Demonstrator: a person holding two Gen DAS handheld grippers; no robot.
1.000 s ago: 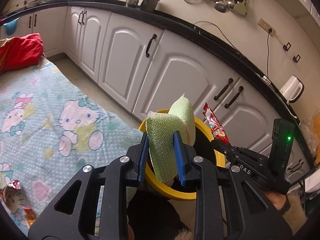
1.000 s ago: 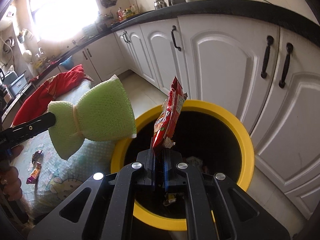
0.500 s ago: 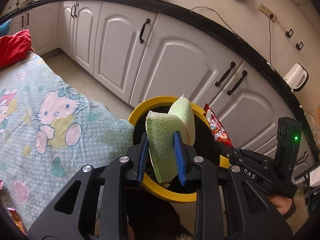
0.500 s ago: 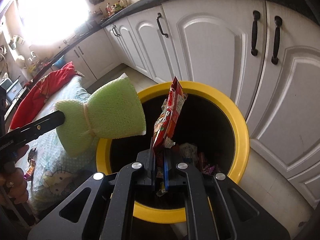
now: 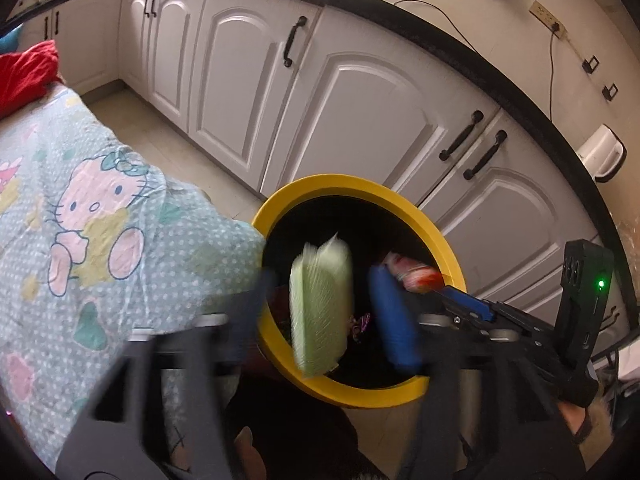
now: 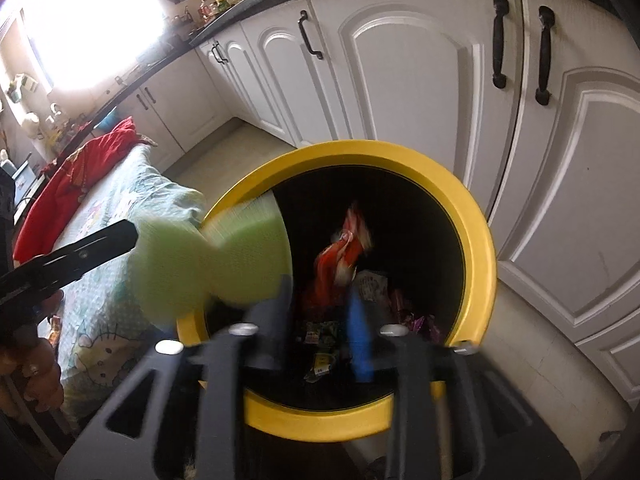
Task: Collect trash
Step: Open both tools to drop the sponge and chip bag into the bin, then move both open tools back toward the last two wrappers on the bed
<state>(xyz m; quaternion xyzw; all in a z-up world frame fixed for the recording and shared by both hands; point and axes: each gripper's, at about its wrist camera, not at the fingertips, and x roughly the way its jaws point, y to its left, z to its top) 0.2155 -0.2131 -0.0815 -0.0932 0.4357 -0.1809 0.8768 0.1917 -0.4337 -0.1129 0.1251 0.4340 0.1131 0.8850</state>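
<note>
A yellow-rimmed trash bin (image 5: 360, 186) (image 6: 480, 236) stands by the white cabinets, with several wrappers at its bottom. My left gripper (image 5: 324, 316) is open over the bin's mouth. The green mesh sponge (image 5: 320, 304) (image 6: 208, 264) is loose and blurred between its spread fingers. My right gripper (image 6: 320, 312) is open over the bin. The red snack wrapper (image 6: 340, 256) (image 5: 412, 274) is blurred and free of the fingers, above the bin's inside.
A bed with a Hello Kitty sheet (image 5: 80, 208) (image 6: 120, 208) touches the bin's left side, with red cloth (image 5: 24, 72) at its far end. White cabinet doors (image 5: 360, 112) run behind the bin under a black countertop.
Both grippers moved in over the bin and opened. The green sponge and the red wrapper left their fingers and drop toward the bin.
</note>
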